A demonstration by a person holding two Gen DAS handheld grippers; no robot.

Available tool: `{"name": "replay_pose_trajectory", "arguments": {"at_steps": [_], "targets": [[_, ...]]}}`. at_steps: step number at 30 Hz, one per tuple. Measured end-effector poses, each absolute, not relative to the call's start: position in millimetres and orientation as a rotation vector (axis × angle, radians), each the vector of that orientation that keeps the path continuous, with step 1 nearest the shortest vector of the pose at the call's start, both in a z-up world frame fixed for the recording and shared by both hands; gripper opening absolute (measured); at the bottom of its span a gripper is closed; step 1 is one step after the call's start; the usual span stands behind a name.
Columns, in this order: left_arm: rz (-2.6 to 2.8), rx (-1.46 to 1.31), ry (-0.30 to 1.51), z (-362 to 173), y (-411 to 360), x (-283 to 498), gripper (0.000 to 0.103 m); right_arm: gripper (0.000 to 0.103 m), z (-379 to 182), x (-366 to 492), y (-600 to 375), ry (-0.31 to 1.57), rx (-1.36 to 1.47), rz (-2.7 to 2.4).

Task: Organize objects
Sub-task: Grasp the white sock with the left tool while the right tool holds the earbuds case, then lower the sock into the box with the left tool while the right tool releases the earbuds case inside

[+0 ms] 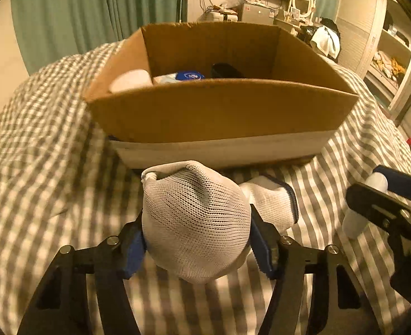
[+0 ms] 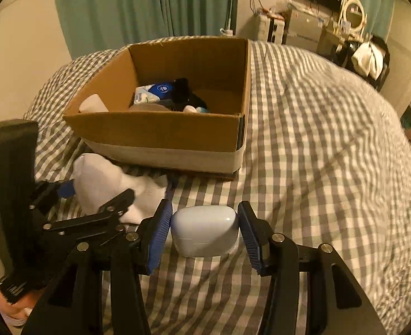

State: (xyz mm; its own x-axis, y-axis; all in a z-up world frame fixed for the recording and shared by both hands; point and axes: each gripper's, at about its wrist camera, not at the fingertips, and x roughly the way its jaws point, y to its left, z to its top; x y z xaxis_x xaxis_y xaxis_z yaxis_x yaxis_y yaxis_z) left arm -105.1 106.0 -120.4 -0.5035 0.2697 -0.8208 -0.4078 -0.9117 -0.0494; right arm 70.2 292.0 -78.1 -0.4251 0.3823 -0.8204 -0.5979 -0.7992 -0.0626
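Note:
A white knit sock [image 1: 197,223] sits bunched between my left gripper's [image 1: 198,240] blue-padded fingers, which are shut on it just in front of the cardboard box [image 1: 219,111]. The sock also shows in the right wrist view [image 2: 105,184]. A white earbud case [image 2: 205,230] lies on the checked bedspread between my right gripper's [image 2: 205,231] fingers; the pads stand close to its sides with small gaps. The box [image 2: 160,134] holds a blue-and-white packet [image 2: 156,90], a black item [image 2: 183,92] and a white object [image 2: 92,104].
The box stands on a bed with a grey-white checked cover [image 2: 317,139]. Green curtains [image 2: 138,2] hang behind. A dresser with a mirror [image 2: 353,11] and clutter stands at the back right. Shelves [image 1: 392,64] are at the far right.

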Motion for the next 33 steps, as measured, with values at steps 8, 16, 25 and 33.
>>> {"name": "replay_pose_trajectory", "arguments": {"at_steps": [8, 16, 25, 33], "targets": [[2.456, -1.206, 0.197, -80.3, 70.7, -75.5, 0.064, 0.049, -41.9, 83.5, 256.0, 0.262, -1.144, 2.250], [2.543, -1.058, 0.181, -21.2, 51.6, -62.6, 0.064, 0.049, 6.6, 90.0, 229.0, 0.176, -1.057, 2.295], [2.610, -0.919, 0.176, 41.3, 55.8, -91.4, 0.064, 0.049, 54.6, 73.7, 237.6, 0.110, -0.966, 2.342], [2.621, -0.890, 0.198, 47.6, 81.7, -143.0, 0.064, 0.049, 67.2, 27.5, 283.5, 0.104, -0.943, 2.365]]}}
